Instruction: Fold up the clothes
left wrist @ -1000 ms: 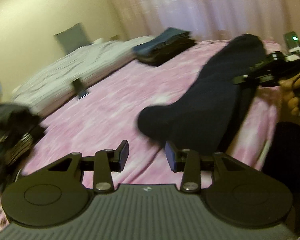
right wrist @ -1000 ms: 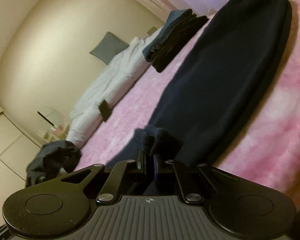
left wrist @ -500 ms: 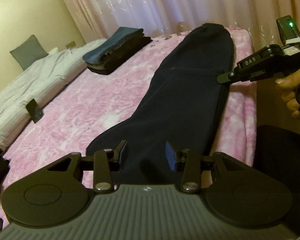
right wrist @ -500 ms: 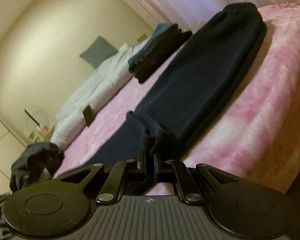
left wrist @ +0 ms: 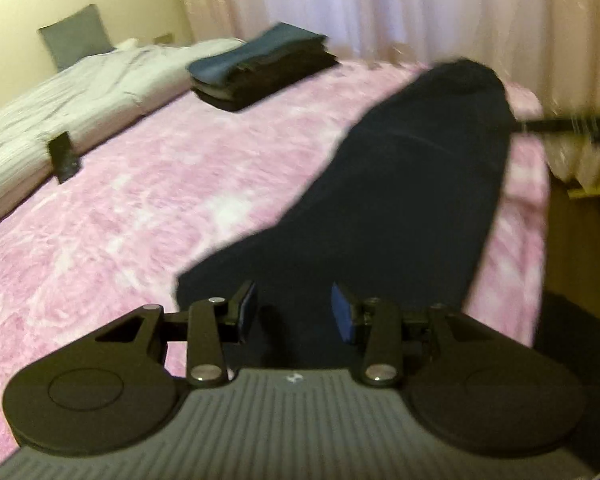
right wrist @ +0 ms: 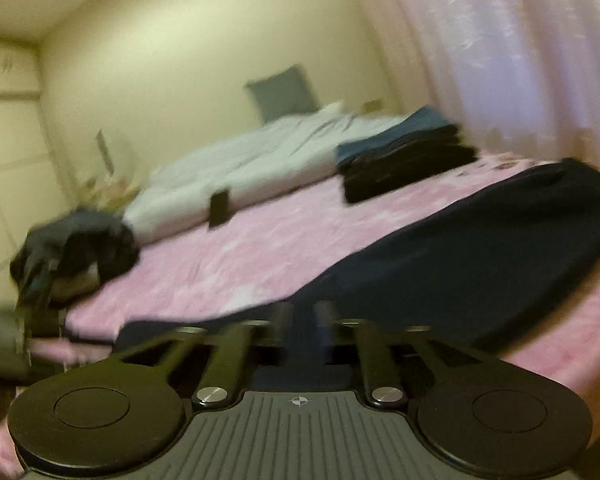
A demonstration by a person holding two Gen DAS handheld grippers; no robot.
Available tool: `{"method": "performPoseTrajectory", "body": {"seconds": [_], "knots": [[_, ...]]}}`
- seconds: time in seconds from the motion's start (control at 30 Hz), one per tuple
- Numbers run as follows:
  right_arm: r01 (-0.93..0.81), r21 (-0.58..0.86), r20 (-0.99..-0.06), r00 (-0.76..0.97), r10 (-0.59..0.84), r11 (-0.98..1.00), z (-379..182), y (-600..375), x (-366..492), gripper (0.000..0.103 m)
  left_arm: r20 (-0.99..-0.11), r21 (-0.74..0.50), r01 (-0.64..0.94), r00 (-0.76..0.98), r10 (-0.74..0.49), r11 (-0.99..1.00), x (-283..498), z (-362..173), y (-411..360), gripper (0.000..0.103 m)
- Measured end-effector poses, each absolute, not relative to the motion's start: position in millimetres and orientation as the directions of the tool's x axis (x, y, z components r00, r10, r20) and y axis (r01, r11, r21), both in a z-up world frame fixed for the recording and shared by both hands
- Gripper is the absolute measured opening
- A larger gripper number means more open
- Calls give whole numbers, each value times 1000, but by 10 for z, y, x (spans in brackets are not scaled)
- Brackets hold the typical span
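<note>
Dark navy pants (left wrist: 412,184) lie stretched lengthwise on the pink blanket (left wrist: 160,200), waistband at the far end. My left gripper (left wrist: 294,312) hovers open over the near leg end, with nothing between its fingers. In the left wrist view the right gripper (left wrist: 560,126) is a blurred dark bar whose tip meets the pants' right edge. The right wrist view is blurred: my right gripper (right wrist: 302,316) sits low at the bed's edge, fingers nearly together with navy fabric of the pants (right wrist: 480,256) between them.
A stack of folded dark clothes (left wrist: 260,68) sits far back on the bed, beside a white duvet (left wrist: 80,88) and a grey pillow (left wrist: 74,36). A small dark flat object (left wrist: 63,156) leans against the duvet. A heap of unfolded dark clothes (right wrist: 76,252) lies at the bed's left end.
Both views have swung and blurred. The right gripper has dropped lower along the bed's edge, still on the fabric. The left gripper stays open over the leg end.
</note>
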State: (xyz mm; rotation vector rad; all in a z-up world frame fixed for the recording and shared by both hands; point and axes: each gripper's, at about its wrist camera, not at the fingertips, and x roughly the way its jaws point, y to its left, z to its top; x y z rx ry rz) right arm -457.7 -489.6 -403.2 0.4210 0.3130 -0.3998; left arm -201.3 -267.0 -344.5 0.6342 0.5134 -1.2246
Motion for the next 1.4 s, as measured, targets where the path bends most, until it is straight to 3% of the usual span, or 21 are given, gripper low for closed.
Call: {"method": "performPoseTrajectory", "body": {"seconds": [0.17,0.33,0.43,0.6,0.7,0.73,0.77,0.9,0.97,1.17,1.2,1.23,1.27,1.4], "knots": [[475,304,-503,816,-285,826,-4377,-5036,-4321,53,-733,120,968,235,-638,219,-1653,-3729,-2842,38],[478,325,-477,828,-295,816,-4297,-5131,-4353,53,-727,91,971,217,-651,222,-1564,-3705,-2839,32],[475,322,-527,809,-262,819,-4412,-5216,-4294,53,-722,58,970,205,-661,238,-1503,-3699,-2805,32],[417,181,-502,818,-281,891,-4076,-4916,-4303,53,-686,38,963,220,-693,268,-1450,-3551,-2656,31],[217,24,-478,860,-180,976,-3953,-4394,-4258,55,-649,115,953,286,-705,280,-1478,-3411,-2410,35],[147,-28,-479,866,-142,989,-3936,-4214,-4238,61,-640,149,951,301,-707,270,-1499,-3379,-2319,38],[78,-87,-485,868,-110,993,-3972,-4018,-4215,65,-633,198,948,318,-706,249,-1539,-3362,-2231,42],[-166,-310,-529,849,-24,936,-4203,-3297,-4084,65,-604,457,887,366,-708,68,-1845,-3429,-1933,58],[-230,-414,-547,836,-39,881,-4358,-3074,-3992,65,-595,566,823,365,-716,-50,-2012,-3537,-1817,65],[-325,-602,-583,803,-124,729,-4688,-2801,-3751,65,-584,711,651,336,-739,-266,-2264,-3893,-1735,69],[-324,-605,-581,804,-125,728,-4685,-2818,-3721,61,-578,724,630,330,-746,-283,-2269,-3935,-1752,69],[-313,-580,-585,802,-118,752,-4651,-2870,-3695,26,-572,735,610,322,-755,-297,-2280,-3971,-1768,69],[-300,-555,-587,802,-110,776,-4612,-2925,-3672,20,-564,746,590,314,-764,-309,-2293,-3996,-1791,69],[-224,-456,-545,836,-71,862,-4383,-3149,-3675,18,-509,798,505,275,-816,-328,-2346,-4062,-1902,69]]}}
